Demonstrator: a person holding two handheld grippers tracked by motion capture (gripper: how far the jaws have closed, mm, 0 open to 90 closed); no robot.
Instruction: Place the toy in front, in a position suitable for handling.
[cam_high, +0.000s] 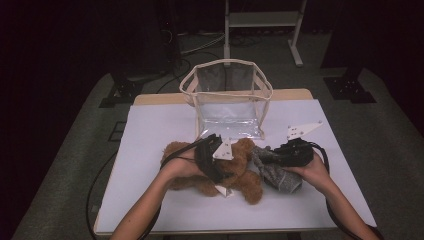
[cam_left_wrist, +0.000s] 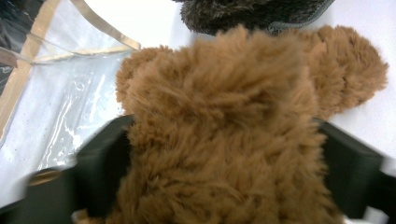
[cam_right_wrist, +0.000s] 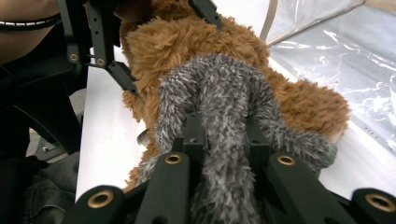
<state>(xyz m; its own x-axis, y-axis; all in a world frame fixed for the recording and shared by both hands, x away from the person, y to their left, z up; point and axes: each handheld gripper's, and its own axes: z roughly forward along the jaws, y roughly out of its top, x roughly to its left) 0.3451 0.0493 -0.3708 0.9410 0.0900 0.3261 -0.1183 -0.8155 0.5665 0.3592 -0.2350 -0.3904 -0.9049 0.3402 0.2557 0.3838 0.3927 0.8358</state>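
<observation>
A brown plush bear (cam_high: 246, 186) lies on the white table cover (cam_high: 150, 150) in front of the person. My left gripper (cam_high: 220, 167) is shut on its body, and in the left gripper view the brown fur (cam_left_wrist: 219, 116) bulges between the two black jaws. A grey fuzzy soft toy (cam_high: 281, 176) rests against the bear's right side. My right gripper (cam_high: 272, 156) is shut on it, the grey pile (cam_right_wrist: 219, 93) pinched between its jaws. The bear (cam_right_wrist: 187, 42) and the left gripper (cam_right_wrist: 105, 51) lie just beyond.
A clear plastic bag with beige trim (cam_high: 227, 95) stands open at the back middle of the table, just behind the toys. Its clear side (cam_left_wrist: 70, 98) lies close to the bear. A white metal frame (cam_high: 262, 20) stands on the floor beyond.
</observation>
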